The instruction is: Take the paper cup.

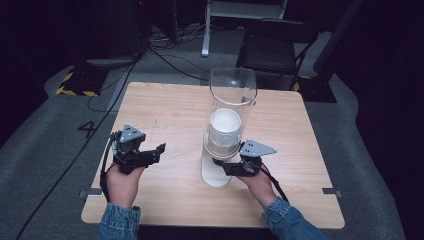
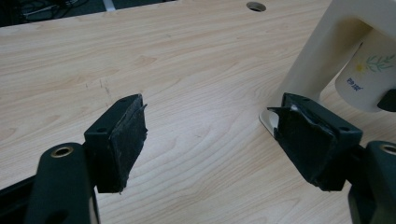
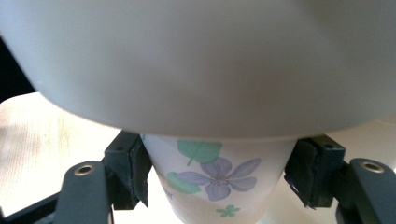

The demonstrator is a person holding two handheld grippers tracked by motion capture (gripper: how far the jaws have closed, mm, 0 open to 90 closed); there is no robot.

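Denim sleeves come in at the near edge of the wooden counter [image 1: 170, 200], each hand holding a hand-held gripper. At near left, the left hand-held gripper [image 2: 210, 140] has its jaws wide apart over bare wood. Right of it, the right hand-held gripper [image 3: 217, 175] brackets a flowered paper cup [image 3: 215, 179] hanging from the clear tube dispenser [image 1: 231, 100]; whether its pads touch the cup, I cannot tell.

A light wooden table [image 1: 165, 105] carries a cup dispenser [image 1: 216, 172].
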